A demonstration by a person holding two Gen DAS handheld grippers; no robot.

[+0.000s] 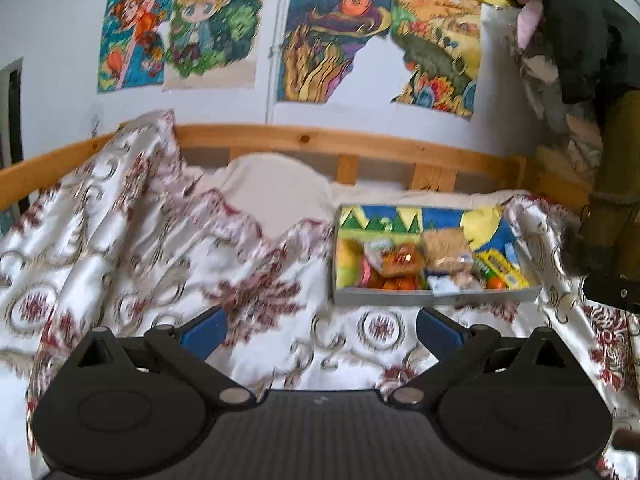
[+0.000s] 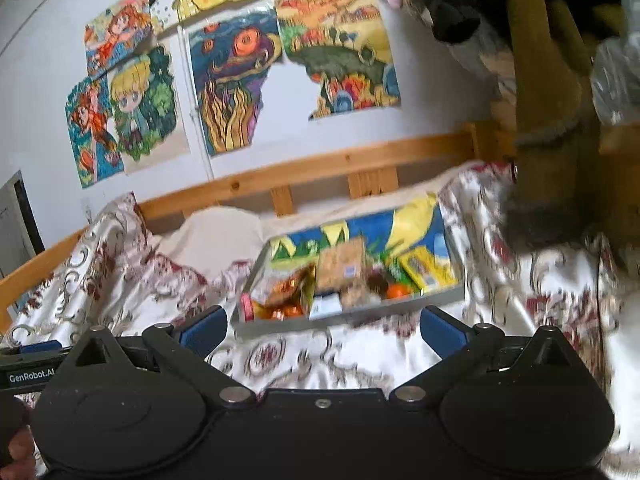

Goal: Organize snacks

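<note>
Ahead on the bed, snack box lying crosswise

Right hand-held gripper nearer, left hand-held gripper off to its side (both gaping, empty)

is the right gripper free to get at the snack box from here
Probably yes. The right gripper is open and empty, and only bare bedspread lies between it and the near wall of the snack box, whose top is open.

Home bedroom; wooden bed frame; patterned bedspread; coloured drawings taped on wall
</note>
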